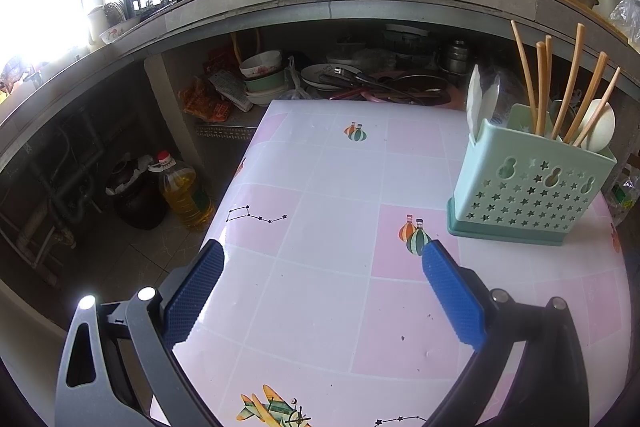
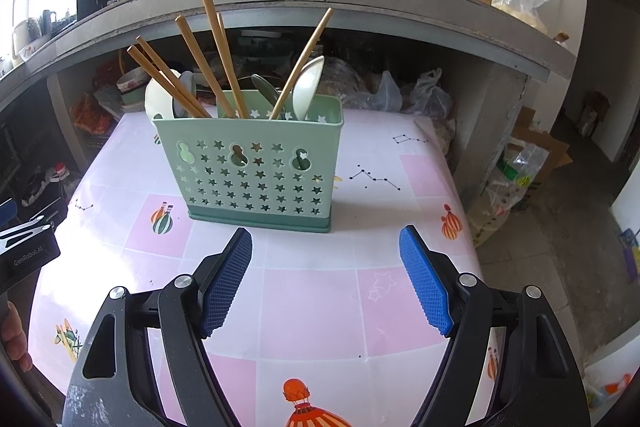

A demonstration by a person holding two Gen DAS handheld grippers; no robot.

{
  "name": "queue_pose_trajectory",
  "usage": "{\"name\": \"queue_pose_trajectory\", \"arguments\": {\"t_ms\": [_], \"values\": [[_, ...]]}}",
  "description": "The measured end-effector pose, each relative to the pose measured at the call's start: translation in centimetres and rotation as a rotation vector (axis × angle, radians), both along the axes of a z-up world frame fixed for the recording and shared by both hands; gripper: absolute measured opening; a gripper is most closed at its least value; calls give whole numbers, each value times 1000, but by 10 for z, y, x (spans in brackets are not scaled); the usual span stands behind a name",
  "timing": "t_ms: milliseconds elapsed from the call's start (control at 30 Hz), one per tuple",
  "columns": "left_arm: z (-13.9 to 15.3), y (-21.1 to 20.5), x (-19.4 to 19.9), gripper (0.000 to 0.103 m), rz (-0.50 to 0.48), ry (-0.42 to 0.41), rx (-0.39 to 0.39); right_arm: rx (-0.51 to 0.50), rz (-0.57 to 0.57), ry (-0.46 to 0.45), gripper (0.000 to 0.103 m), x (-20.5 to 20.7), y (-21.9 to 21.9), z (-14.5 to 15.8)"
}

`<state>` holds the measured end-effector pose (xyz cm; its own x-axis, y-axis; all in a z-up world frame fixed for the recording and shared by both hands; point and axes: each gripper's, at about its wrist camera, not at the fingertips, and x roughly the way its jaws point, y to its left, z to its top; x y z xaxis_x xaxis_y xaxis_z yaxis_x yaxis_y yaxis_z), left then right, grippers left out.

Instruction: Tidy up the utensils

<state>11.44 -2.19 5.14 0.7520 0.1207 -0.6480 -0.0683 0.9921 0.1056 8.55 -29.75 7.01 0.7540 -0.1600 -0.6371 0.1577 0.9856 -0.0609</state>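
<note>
Pink-and-white tiled tablecloth table (image 2: pixel 312 299), 1 green utensil caddy (image 2: pixel 256 171) on it.

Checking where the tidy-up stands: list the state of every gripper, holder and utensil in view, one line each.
left gripper: open, empty, over the table
right gripper: open, empty, facing the holder
utensil holder: upright on the table
chopsticks: standing in the holder, leaning at different angles
spoons: standing in the holder, bowls up

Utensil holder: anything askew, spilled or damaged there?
Nothing stands out. The green utensil holder stands upright on the table, chopsticks and spoons leaning loosely inside. Nothing is spilled; both grippers are open and empty.
</note>
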Motion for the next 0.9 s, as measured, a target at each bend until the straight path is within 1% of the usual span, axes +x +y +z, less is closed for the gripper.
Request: {"name": "queue_pose_trajectory", "arguments": {"t_ms": [900], "values": [[2,-1,-1,97,-14,5,-8,11,-4,1,73,0,-3,-2]]}}
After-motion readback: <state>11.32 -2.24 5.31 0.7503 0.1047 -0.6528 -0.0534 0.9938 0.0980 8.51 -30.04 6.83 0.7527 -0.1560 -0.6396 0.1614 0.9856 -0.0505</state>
